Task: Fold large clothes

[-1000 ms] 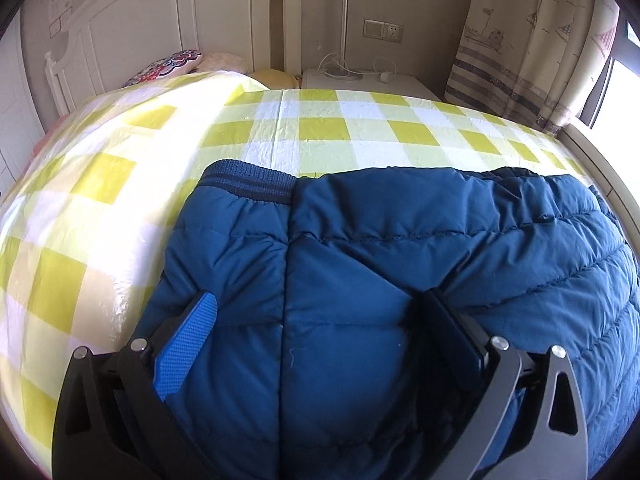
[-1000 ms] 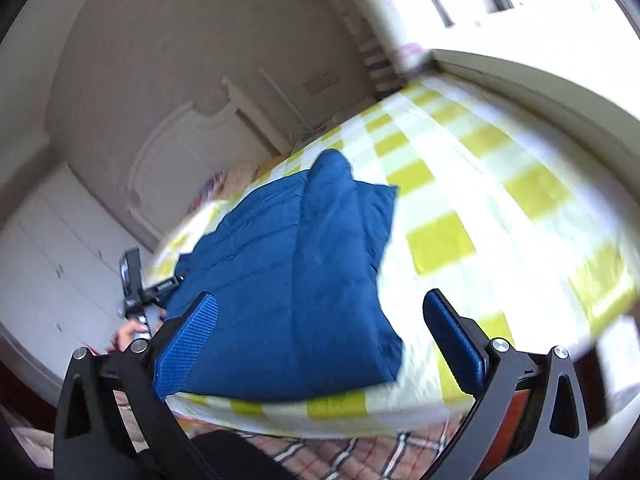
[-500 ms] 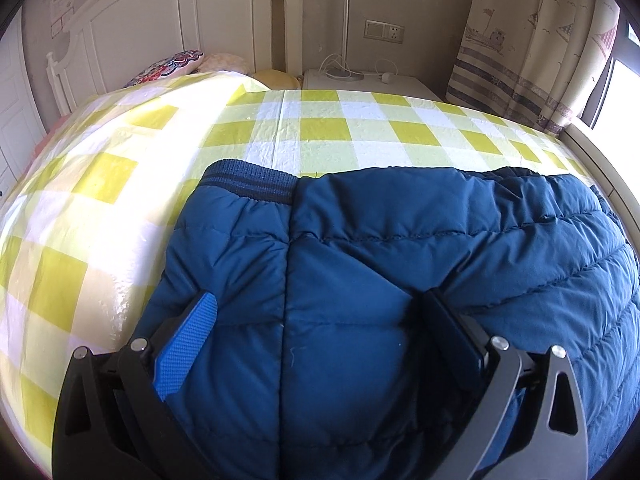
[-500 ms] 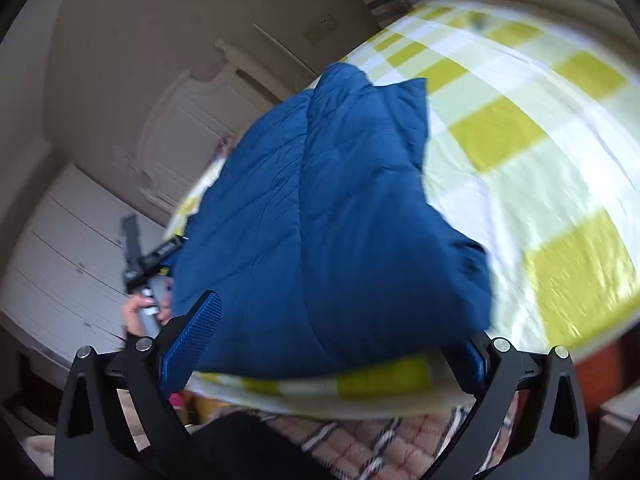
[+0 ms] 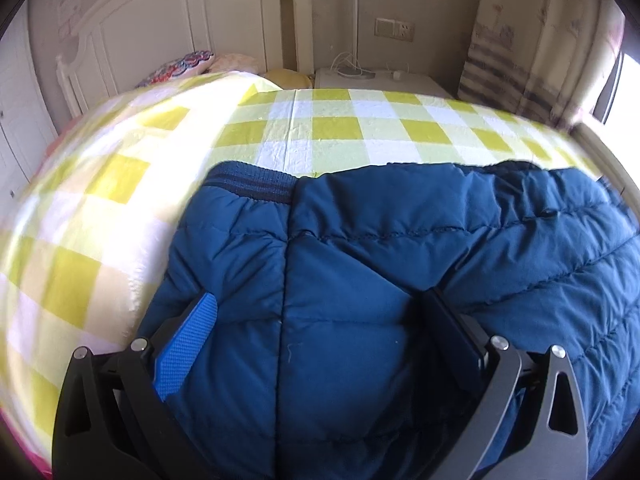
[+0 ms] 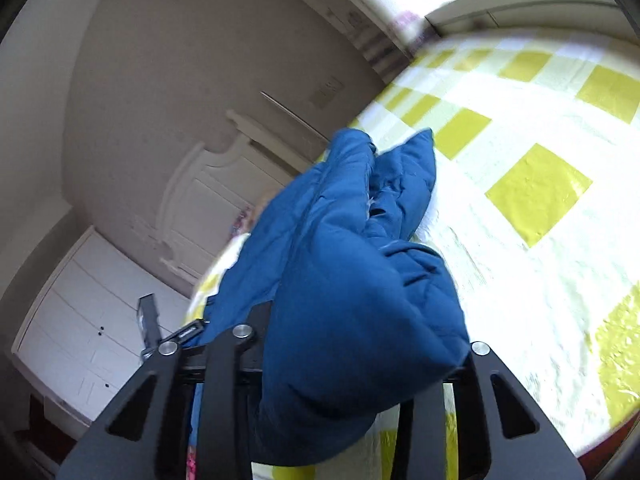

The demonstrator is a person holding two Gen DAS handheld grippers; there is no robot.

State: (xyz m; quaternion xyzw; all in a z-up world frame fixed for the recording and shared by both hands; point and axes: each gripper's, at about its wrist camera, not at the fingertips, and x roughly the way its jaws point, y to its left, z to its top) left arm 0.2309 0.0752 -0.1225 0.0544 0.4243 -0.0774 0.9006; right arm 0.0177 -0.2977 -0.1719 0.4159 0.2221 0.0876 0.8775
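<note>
A blue quilted puffer jacket (image 5: 380,280) lies on the yellow-and-white checked bed (image 5: 320,132). My left gripper (image 5: 320,332) is open, its fingers wide apart and pressed down on the jacket's near edge, one blue pad (image 5: 186,350) showing. In the right wrist view the jacket (image 6: 352,280) bunches up between my right gripper's fingers (image 6: 360,340), which are shut on its corner and lift it off the bed (image 6: 540,240). The right pads are hidden by the fabric.
A white headboard (image 5: 180,36) and patterned pillows (image 5: 180,72) stand at the far end. A white nightstand (image 5: 376,78) with cables and a curtain (image 5: 532,48) are at the back right. White cupboards (image 6: 92,320) line the left. The left gripper shows in the right wrist view (image 6: 150,328).
My right gripper moved in onto the jacket's corner, shut on it and raised it, so the fabric now bunches. The left gripper has stayed in place on the jacket.
</note>
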